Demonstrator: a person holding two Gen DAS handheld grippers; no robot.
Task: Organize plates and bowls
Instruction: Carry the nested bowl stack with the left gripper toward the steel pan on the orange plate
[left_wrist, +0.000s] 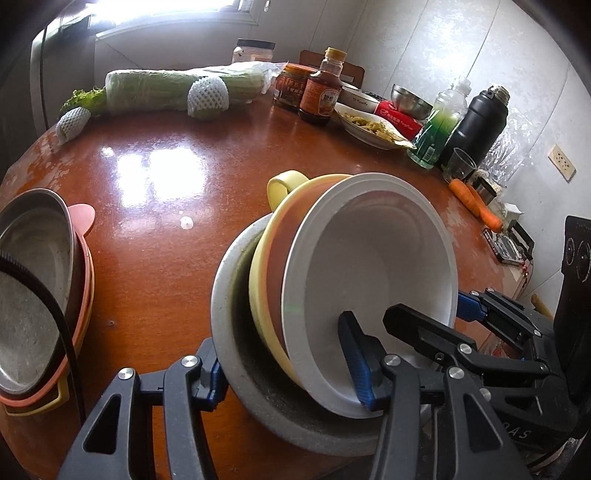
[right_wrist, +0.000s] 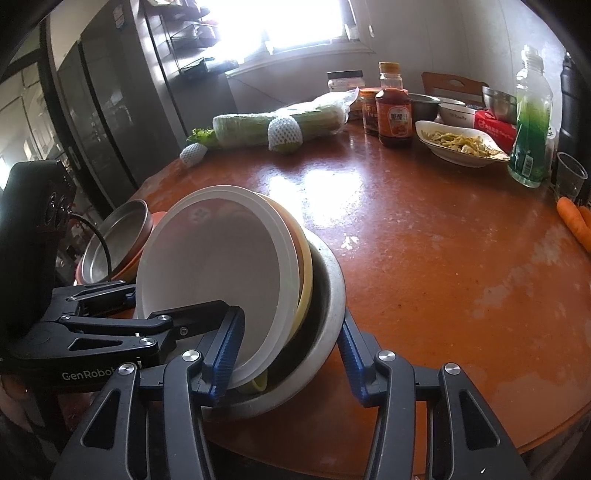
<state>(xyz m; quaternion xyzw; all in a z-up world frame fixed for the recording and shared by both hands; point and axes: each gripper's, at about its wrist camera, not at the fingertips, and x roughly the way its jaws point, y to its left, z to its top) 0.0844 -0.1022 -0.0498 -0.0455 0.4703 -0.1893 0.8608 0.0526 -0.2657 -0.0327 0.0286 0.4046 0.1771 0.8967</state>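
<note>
A nested stack of bowls stands tilted near the table's front edge: a white bowl (left_wrist: 373, 266) inside an orange and a yellow bowl (left_wrist: 280, 184), all in a grey metal bowl (left_wrist: 229, 306). My left gripper (left_wrist: 284, 373) is shut on the stack, one finger outside the metal bowl, one inside the white bowl. My right gripper (right_wrist: 288, 358) grips the same stack (right_wrist: 221, 266) from the other side and also shows in the left wrist view (left_wrist: 424, 310). A second stack of a metal plate on pink and yellow plates (left_wrist: 33, 280) lies at the left; it also shows in the right wrist view (right_wrist: 114, 240).
The brown round table (left_wrist: 155, 206) holds wrapped cabbage (left_wrist: 177, 88), sauce bottles (left_wrist: 321, 88), a dish of food (left_wrist: 369, 125), a green bottle (left_wrist: 439, 125), a black flask (left_wrist: 476, 125), a plastic cup (left_wrist: 461, 164) and carrots (left_wrist: 476, 201) along its far and right sides.
</note>
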